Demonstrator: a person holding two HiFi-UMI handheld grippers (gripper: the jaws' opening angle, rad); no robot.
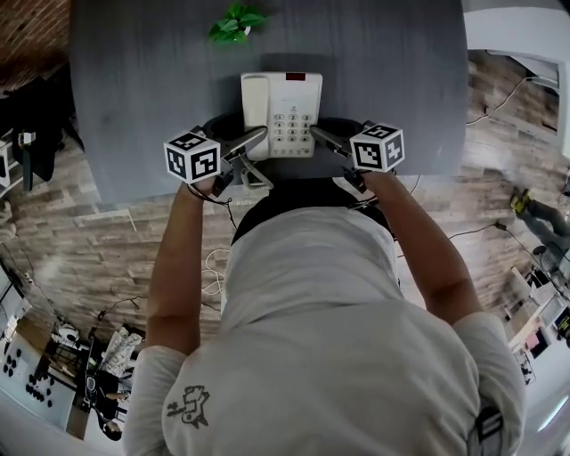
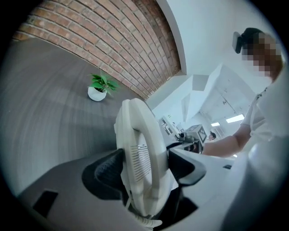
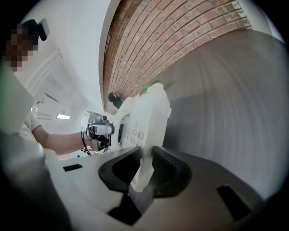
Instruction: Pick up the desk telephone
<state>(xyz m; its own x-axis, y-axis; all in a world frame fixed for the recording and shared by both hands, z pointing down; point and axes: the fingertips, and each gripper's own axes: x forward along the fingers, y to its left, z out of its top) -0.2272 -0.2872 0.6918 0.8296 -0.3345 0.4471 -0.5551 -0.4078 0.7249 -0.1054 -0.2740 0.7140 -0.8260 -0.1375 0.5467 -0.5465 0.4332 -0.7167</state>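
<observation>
Your left gripper is spread wide and clamped across the handset side of the desk telephone. Your right gripper, nearly closed, pinches only its thin right edge. The phone sits between them near the front edge of the counter. That thin pinch could slip and tip it, or the handset could unseat. No view shows whether the base is clear of the counter.

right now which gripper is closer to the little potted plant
Left. The left gripper, shut on the handset side of the telephone, sits almost in line with the plant; the right gripper, shut on its keypad-side edge, lies farther off to the side.
</observation>
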